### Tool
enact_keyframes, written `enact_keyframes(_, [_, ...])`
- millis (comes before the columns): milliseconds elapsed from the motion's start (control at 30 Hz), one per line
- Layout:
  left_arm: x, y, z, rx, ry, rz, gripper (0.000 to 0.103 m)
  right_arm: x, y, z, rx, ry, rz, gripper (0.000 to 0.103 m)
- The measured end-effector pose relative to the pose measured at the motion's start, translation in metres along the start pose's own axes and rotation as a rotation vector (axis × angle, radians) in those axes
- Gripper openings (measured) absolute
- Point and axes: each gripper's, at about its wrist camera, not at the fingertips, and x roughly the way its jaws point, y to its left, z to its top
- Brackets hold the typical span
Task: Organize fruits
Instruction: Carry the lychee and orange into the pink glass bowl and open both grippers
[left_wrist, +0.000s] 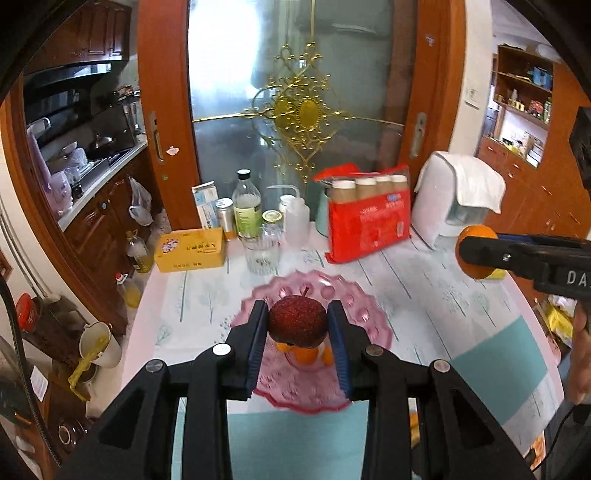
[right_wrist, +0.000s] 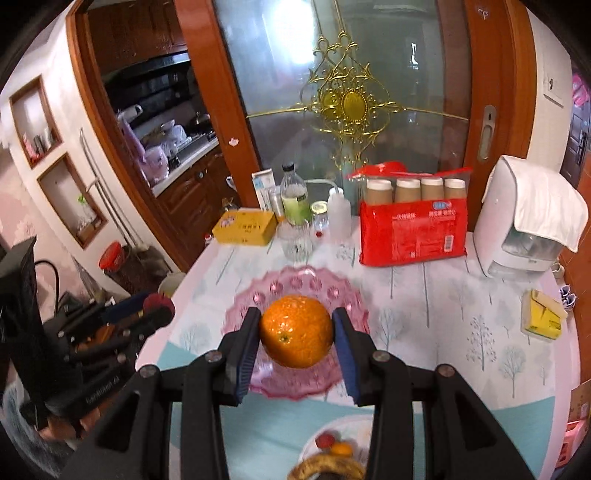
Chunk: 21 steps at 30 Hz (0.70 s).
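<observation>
Your left hand-held gripper (left_wrist: 298, 325) is clenched on a dark red apple (left_wrist: 297, 322), its blue pads (left_wrist: 257, 343) pressed to both sides. The apple sits stem up, tipped slightly away from you, held in the air over the pink glass dish (left_wrist: 364, 325). The fruit hides the dish's centre; below the apple you see only slivers of small orange fruits (left_wrist: 308, 355) in the dish, too covered to count.

Your right hand-held gripper (right_wrist: 296, 334) grasps an orange (right_wrist: 295, 330), pads (right_wrist: 246, 356) against its sides, navel end facing the camera. It hangs above the near part of the same dish (right_wrist: 295, 275). The orange is round, so no long axis shows.

At the bottom edge of the right view, a white plate (right_wrist: 314, 441) is cut off by the gripper frame; it holds a red fruit (right_wrist: 325, 440), a small orange one (right_wrist: 341, 448) and a dark, blurred banana (right_wrist: 325, 467), only partly seen.

In the left view the right gripper enters from the right edge, only its tip and orange (left_wrist: 476, 253) in frame. The dish stands on the tree-patterned surface (left_wrist: 424, 295), with a red pack (left_wrist: 369, 221) well behind it
</observation>
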Motion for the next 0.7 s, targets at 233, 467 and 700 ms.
enact_keyframes(233, [0.068, 0.011, 0.003, -0.071, 0.087, 0.024, 0.031, 0.072, -0.008, 0.008, 0.018, 0.060, -0.025, 0.040])
enact_keyframes(467, [0.151, 0.018, -0.032, -0.132, 0.227, 0.039, 0.031, 0.157, -0.031, -0.017, 0.049, 0.193, -0.020, 0.040])
enact_keyframes(700, [0.206, 0.018, -0.072, -0.165, 0.337, 0.047, 0.031, 0.223, -0.041, -0.046, 0.061, 0.309, -0.017, 0.040])
